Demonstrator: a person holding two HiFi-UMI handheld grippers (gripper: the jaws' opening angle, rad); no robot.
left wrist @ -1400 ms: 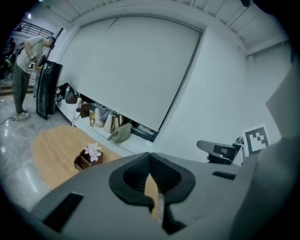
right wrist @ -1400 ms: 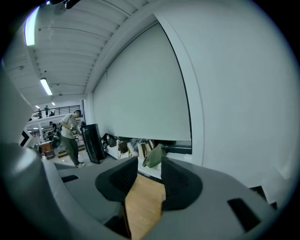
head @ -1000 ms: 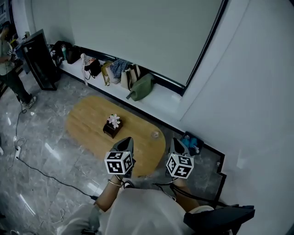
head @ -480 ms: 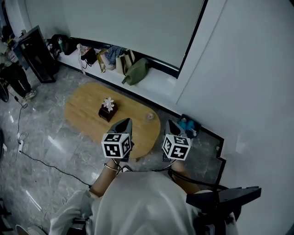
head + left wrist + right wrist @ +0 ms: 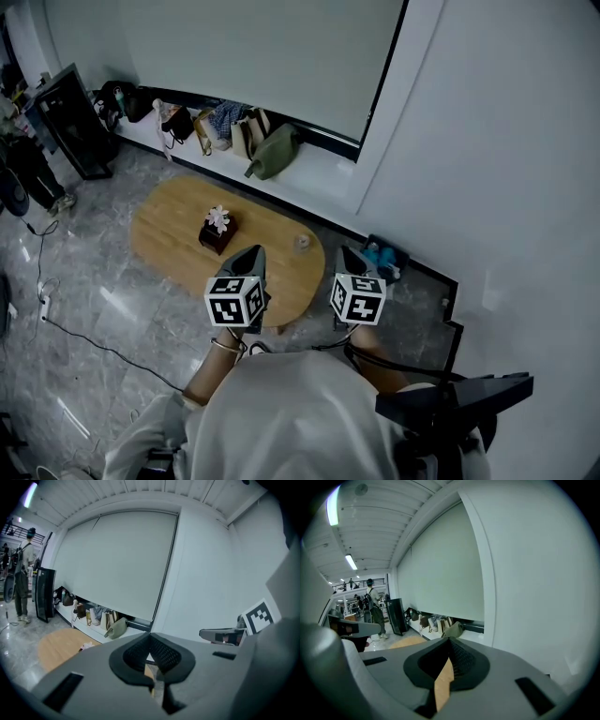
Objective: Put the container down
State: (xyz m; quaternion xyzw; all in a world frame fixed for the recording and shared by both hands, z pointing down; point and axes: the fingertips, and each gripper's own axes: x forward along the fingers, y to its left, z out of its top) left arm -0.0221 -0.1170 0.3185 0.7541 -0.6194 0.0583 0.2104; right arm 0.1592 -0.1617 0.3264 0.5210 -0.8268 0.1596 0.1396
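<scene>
Table shifted up-frame, left claw and right claw clenched empty, one container on table

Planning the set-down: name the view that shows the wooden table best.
Head view: the wooden table shows almost whole. Left gripper view catches one end; right gripper view only slivers by its jaws.

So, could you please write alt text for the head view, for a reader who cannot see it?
From above, a person holds the left tongs and right tongs, both shut and empty, at the edge of an oval wooden table carrying a flower-topped dark box and a small clear container.
</scene>
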